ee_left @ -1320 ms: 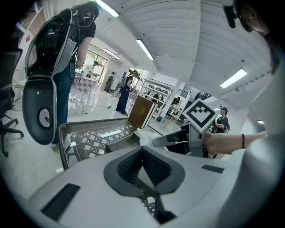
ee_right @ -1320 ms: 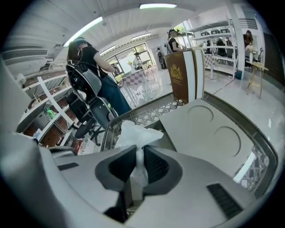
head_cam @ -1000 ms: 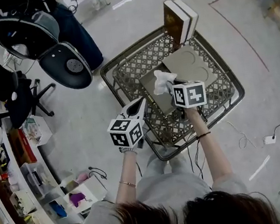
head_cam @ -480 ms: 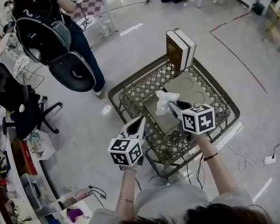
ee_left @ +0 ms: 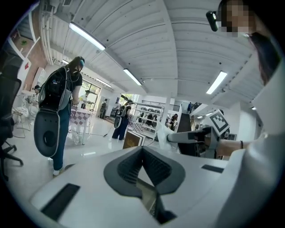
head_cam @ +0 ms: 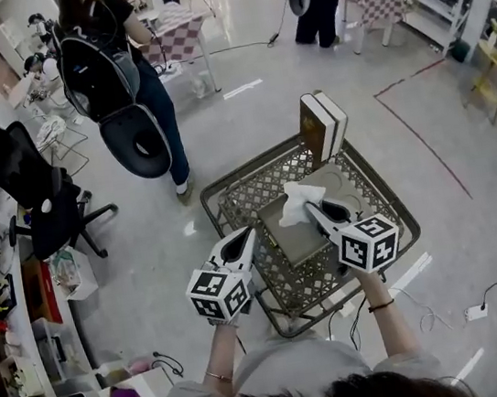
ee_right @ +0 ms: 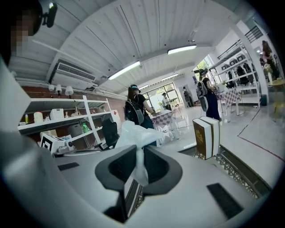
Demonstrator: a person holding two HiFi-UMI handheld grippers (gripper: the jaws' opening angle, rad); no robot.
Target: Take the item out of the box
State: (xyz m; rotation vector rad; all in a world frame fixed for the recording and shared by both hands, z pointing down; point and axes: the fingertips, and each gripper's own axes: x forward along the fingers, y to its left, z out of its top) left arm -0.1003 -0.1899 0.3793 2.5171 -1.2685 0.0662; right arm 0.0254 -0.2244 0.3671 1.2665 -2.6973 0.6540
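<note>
A grey-brown tissue box (head_cam: pixel 289 233) lies in a metal lattice basket (head_cam: pixel 252 163). My right gripper (head_cam: pixel 311 209) is shut on a white tissue (head_cam: pixel 299 199) that stands up just above the box's far end. In the right gripper view the tissue (ee_right: pixel 133 133) is pinched between the jaws of the gripper (ee_right: pixel 139 164) and billows out above them. My left gripper (head_cam: pixel 244 238) hovers at the box's near left side, jaws together with nothing in them (ee_left: pixel 143 167). The left gripper view shows the right gripper (ee_left: pixel 196 136) with the tissue (ee_left: pixel 162 133).
Two books (head_cam: pixel 321 127) stand upright at the basket's far edge. A beige board (head_cam: pixel 346 183) lies inside beside the box. A person with a black bag (head_cam: pixel 108 66) stands at the back left, near an office chair (head_cam: pixel 35 197). Shelves line the left wall.
The head view has tilted up and takes in more of the room. The right gripper still holds the tissue over the box, and the left gripper stays beside it.
</note>
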